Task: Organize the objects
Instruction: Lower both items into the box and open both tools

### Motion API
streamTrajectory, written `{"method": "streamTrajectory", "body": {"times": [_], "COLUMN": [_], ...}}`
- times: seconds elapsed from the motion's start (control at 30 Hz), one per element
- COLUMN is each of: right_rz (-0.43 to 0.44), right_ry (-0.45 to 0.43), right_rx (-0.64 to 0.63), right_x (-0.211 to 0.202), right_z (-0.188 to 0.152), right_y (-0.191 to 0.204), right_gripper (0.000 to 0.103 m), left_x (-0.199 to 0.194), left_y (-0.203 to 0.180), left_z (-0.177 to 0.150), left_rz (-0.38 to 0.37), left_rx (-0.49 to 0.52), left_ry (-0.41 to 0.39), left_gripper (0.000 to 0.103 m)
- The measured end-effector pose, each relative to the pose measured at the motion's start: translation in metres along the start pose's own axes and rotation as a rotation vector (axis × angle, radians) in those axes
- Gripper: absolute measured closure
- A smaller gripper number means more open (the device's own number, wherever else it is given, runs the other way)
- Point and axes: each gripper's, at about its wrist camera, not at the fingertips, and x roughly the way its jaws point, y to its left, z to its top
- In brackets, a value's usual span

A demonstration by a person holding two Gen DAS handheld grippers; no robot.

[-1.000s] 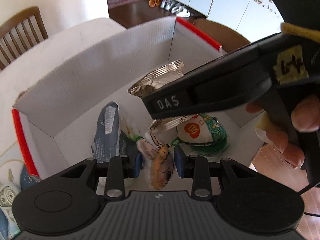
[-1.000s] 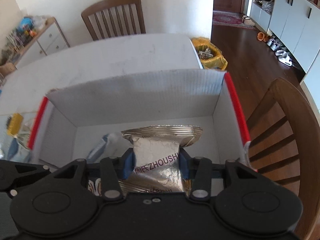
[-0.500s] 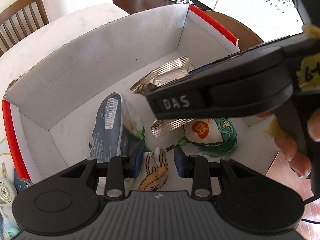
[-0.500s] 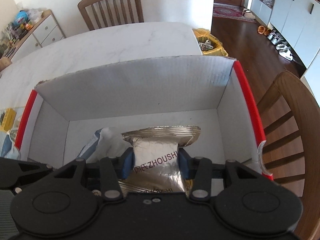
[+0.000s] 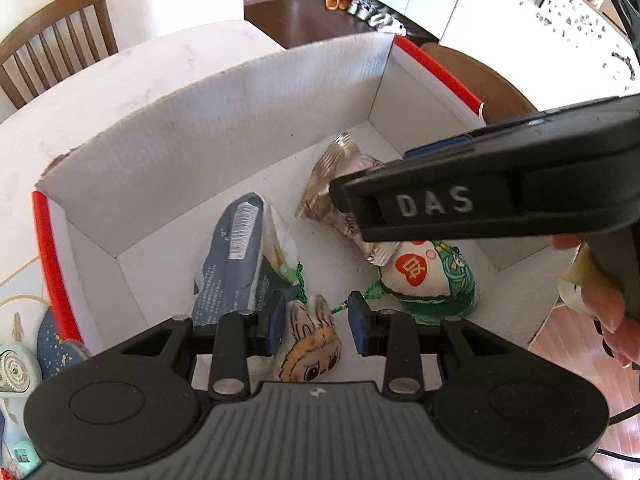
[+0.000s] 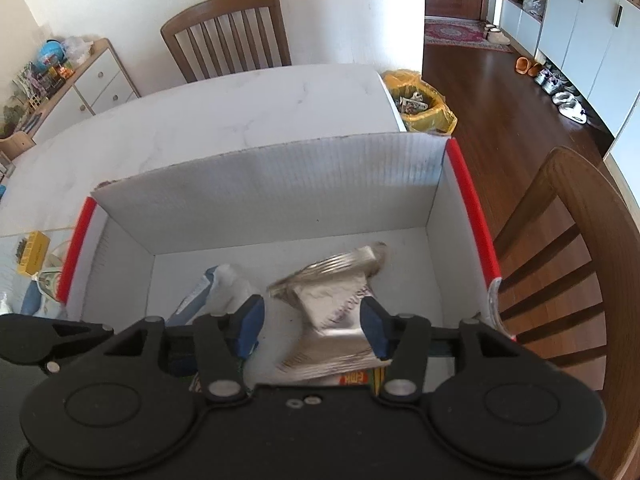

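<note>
Since a second ago: silver foil packet (image 6: 336, 312) slipped from upright to tilted, top toward white box (image 6: 280, 196) right wall. Right gripper (image 6: 312, 326) jaws opening, packet loose between. "ZHOUSH" print now blurred; "DAS" on right gripper body. Left gripper (image 5: 316, 324) clamped on bunny-face pouch (image 5: 310, 342), near box front wall.

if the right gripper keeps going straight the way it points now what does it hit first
Most likely the silver foil packet lying between the right gripper's opening jaws, apparently no longer gripped. Past it comes the floor of the white box. Depth is hard to judge here.
</note>
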Motion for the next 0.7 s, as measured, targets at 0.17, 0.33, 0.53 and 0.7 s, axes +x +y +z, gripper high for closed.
{"method": "streamTrajectory", "body": {"times": [0.17, 0.33, 0.53, 0.7], "right_rz": [0.015, 0.034, 0.057, 0.076], "right_ry": [-0.022, -0.047, -0.078, -0.112], "right_rx": [0.004, -0.008, -0.022, -0.029], "right_x": [-0.014, -0.03, -0.049, -0.067], "right_z": [-0.005, -0.008, -0.012, -0.018], "right_y": [-0.001, 0.002, 0.007, 0.011], "right_gripper": [0.048, 0.047, 0.047, 0.047], "left_x": [-0.012, -0.024, -0.051, -0.067], "left_y": [-0.003, -0.006, -0.008, -0.008], "left_z": [0.005, 0.006, 0.002, -0.003], "left_rz": [-0.01, -0.018, -0.037, -0.051], "left_rx": [-0.015, -0.019, -0.033, -0.052], "left_ry": [-0.038, -0.073, -0.124, -0.172], "left_gripper": [0.07, 0.07, 0.07, 0.07]}}
